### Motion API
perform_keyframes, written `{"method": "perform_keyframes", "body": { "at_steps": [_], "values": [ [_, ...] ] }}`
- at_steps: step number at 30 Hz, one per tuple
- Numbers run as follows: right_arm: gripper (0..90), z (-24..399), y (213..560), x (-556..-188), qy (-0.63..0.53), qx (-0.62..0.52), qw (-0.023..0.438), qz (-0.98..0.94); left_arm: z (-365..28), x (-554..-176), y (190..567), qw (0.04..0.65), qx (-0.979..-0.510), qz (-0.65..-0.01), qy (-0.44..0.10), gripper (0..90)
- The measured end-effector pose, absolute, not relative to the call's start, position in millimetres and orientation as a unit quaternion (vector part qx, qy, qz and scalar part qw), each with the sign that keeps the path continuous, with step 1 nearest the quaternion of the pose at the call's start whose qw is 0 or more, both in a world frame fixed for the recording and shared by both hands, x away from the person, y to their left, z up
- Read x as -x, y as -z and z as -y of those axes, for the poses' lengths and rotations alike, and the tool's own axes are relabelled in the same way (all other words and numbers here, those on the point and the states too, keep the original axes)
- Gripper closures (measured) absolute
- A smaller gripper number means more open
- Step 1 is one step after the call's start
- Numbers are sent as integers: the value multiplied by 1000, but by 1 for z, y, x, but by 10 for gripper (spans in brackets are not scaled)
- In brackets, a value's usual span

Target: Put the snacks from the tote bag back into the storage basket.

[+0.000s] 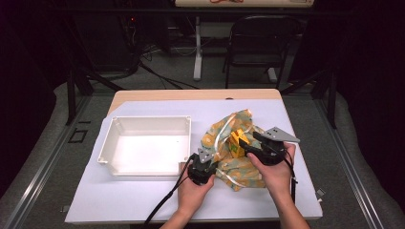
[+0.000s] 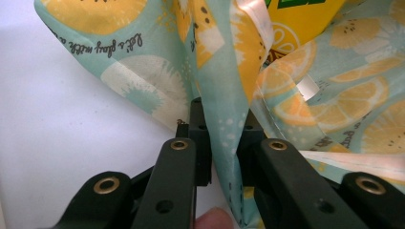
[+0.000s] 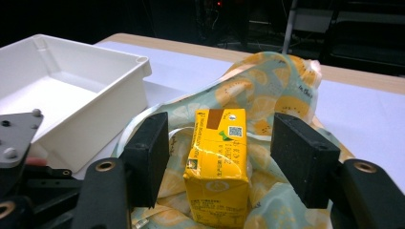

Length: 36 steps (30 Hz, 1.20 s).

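Left gripper (image 2: pixel 220 143) clamped on lemon-print bag (image 2: pixel 224 86) fold. Right gripper (image 3: pixel 229 162) jaws apart around yellow carton (image 3: pixel 220 162), untouched. Next, probably: close, lift toward white tray (image 1: pixel 143 119).

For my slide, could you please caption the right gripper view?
Open right gripper straddles yellow drink carton on lemon-print cloth.

one carton (image 3: pixel 219 164), one bag (image 1: pixel 234 167), one tray (image 1: pixel 145 167).
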State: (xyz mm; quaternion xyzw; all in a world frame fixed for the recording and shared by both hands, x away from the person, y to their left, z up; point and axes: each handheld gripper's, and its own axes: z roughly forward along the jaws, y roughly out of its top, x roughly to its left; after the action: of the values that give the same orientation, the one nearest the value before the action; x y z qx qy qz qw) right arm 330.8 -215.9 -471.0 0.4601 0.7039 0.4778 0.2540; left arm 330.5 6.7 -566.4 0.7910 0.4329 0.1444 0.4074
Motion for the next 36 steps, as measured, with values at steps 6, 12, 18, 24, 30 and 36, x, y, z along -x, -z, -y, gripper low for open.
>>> {"method": "perform_keyframes", "body": {
  "at_steps": [6,12,18,24,30,36],
  "values": [
    [370,211,478,-339,-465,-470,249,-708,-7,-330,566,408,-792,-432,-144,819],
    [364,206,486,-348,-440,-477,244,-721,-7,-330,566,408,-792,-432,-143,818],
    [365,200,494,-353,-424,-485,242,-725,-7,-330,566,406,-793,-431,-142,818],
    [378,196,502,-355,-407,-495,236,-731,-6,-330,566,409,-792,-431,-142,813],
    [394,196,510,-357,-398,-508,234,-727,-7,-330,566,408,-793,-429,-143,813],
    [414,194,512,-359,-394,-509,234,-729,-6,-330,566,408,-793,-429,-143,812]
  ]
}}
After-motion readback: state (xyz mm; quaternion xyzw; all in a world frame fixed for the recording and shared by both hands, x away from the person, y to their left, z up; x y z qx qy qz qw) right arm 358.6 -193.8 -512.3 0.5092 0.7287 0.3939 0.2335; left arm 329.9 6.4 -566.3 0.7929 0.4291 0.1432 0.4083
